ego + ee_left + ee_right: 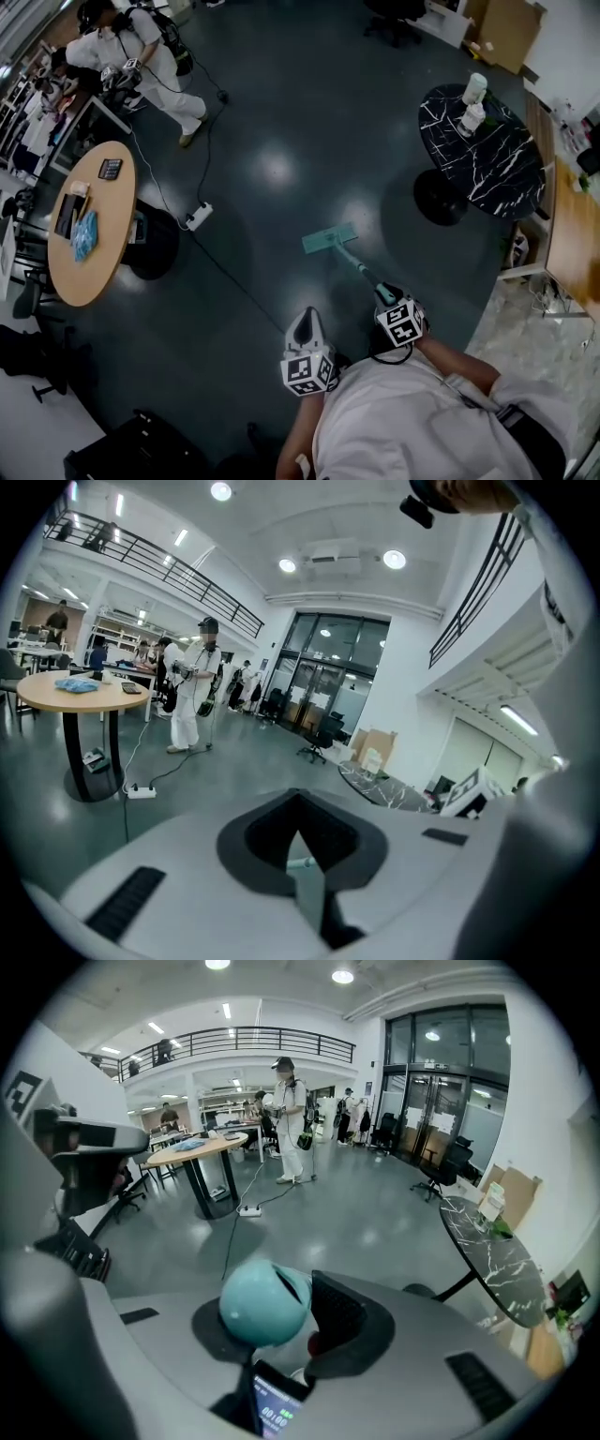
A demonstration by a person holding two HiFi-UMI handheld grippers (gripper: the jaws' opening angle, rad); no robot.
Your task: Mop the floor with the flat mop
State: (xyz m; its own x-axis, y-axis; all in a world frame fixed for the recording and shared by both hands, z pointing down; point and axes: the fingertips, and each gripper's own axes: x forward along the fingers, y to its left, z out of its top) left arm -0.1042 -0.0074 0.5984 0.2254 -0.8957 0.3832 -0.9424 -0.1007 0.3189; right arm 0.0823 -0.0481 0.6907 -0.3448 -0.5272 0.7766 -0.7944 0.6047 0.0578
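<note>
Dark floor [281, 169]: right gripper [387, 300] clamps flat mop [330, 240] at handle end (elbow bent), left gripper [306, 323] closed alongside.

Almost nothing here can be read. A small screen [272, 1408] on the right hand-held gripper [291, 1321], just below the rounded end of the mop handle [262, 1302], shows a row of pale digits that look like zeros, with green marks beside them; they are too small to be sure of. The two marker cubes [307, 371] [403, 323] carry only black-and-white square patterns, no letters.
</note>
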